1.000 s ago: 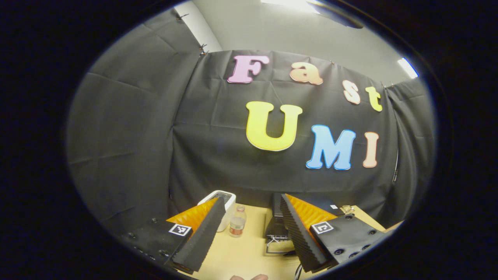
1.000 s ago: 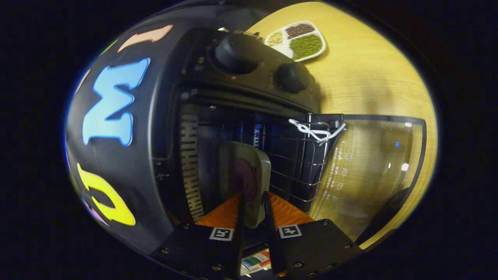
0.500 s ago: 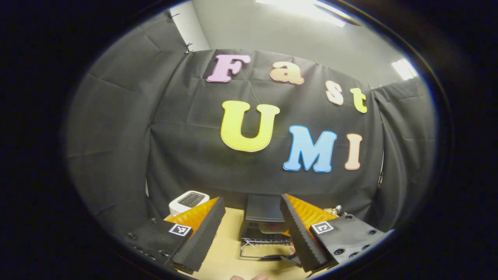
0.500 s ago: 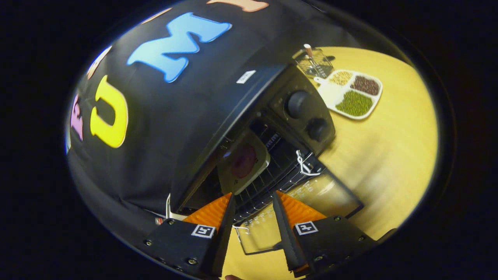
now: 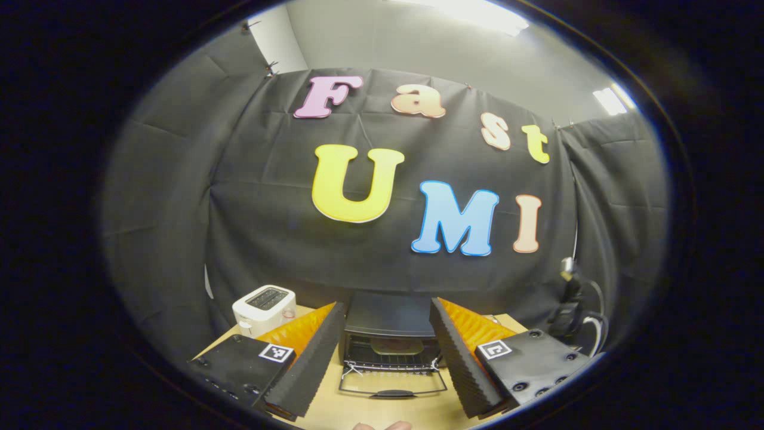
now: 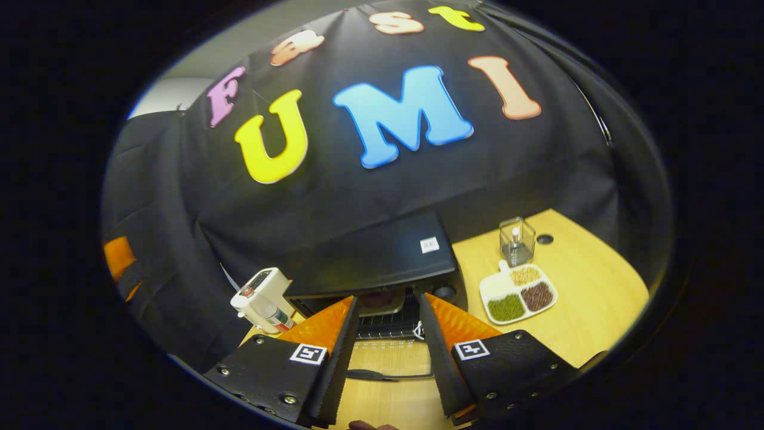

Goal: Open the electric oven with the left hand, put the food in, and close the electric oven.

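Wooden tabletop (image 5: 382, 412), lower centre of both views. The black electric oven (image 5: 388, 313) stands at the back of it against the cloth wall, its glass door (image 5: 393, 382) folded down flat toward the camera, handle nearest. Inside, on the wire rack (image 5: 391, 360), sits the food on a pale tray (image 5: 389, 345) — seen in the left gripper view between the two fingers and beyond their tips, apart from them.

Left gripper (image 5: 387, 310): foam-padded fingers spread wide, nothing between them, aimed level at the oven mouth from in front.

Right gripper (image 6: 388, 298): fingers likewise parted and empty, looking down on the oven top (image 6: 382, 257) from higher up; the open cavity and tray (image 6: 382, 301) lie just past the fingertips.

White toaster (image 5: 264, 307), lower left of the left gripper view, beside the oven. White divided dish of beans (image 6: 518, 294) and a small clear container (image 6: 517, 240), lower right of the right gripper view.
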Tool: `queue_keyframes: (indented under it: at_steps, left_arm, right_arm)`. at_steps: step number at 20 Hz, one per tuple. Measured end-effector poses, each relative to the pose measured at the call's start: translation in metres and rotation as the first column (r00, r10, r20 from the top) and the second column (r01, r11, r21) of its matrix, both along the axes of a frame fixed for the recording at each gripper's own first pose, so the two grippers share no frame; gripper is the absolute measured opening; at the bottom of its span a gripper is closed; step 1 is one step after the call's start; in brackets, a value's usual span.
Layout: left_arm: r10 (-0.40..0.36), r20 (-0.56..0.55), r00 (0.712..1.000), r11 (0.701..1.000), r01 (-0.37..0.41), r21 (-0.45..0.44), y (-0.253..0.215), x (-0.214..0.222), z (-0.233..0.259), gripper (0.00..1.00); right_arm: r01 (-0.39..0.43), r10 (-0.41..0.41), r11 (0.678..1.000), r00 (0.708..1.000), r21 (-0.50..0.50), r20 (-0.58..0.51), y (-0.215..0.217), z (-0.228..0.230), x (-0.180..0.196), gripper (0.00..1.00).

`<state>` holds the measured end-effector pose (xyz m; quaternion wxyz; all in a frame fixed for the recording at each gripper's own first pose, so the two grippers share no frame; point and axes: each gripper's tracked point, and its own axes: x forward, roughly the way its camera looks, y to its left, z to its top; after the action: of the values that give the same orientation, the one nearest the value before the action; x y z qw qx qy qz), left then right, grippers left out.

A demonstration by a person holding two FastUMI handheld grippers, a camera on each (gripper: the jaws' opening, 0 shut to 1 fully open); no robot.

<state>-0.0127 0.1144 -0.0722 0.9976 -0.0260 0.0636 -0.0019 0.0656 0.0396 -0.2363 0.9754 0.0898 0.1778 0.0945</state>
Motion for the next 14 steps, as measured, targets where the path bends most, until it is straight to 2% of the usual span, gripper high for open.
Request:
queue_keyframes:
  at_steps: [1,4,6,10,12,13,14]
  left_arm:
    - [-0.007,-0.003,1.000,1.000,0.007,0.001,-0.007,0.001,-0.001,1.00]
    - [-0.031,-0.008,0.999,1.000,0.031,0.003,-0.029,0.004,-0.003,0.92]
    - [-0.049,-0.012,0.999,0.999,0.049,0.009,-0.043,0.007,-0.006,0.96]
    - [-0.059,-0.053,0.997,0.998,0.059,0.009,-0.058,0.011,-0.025,1.00]
    - [-0.063,-0.088,0.994,0.998,0.064,0.008,-0.064,0.013,-0.038,1.00]
    - [-0.066,-0.107,0.992,0.998,0.068,0.009,-0.067,0.014,-0.045,0.96]
    - [-0.073,-0.133,0.988,0.997,0.075,0.007,-0.070,0.015,-0.054,1.00]
  right_arm:
    - [-0.007,0.008,1.000,0.999,-0.020,0.048,-0.008,0.019,-0.007,0.65]
    - [0.023,-0.008,0.997,0.980,-0.076,0.197,-0.037,0.080,-0.030,0.85]
    - [0.068,-0.039,0.993,0.958,-0.095,0.284,-0.057,0.117,-0.044,0.95]
    - [0.151,-0.093,0.982,0.907,-0.110,0.410,-0.086,0.167,-0.067,0.95]
    - [0.179,-0.113,0.977,0.892,-0.112,0.439,-0.092,0.183,-0.074,0.95]
    - [0.186,-0.117,0.976,0.885,-0.111,0.451,-0.093,0.188,-0.075,0.96]
    - [0.189,-0.117,0.975,0.879,-0.112,0.463,-0.090,0.188,-0.074,0.97]
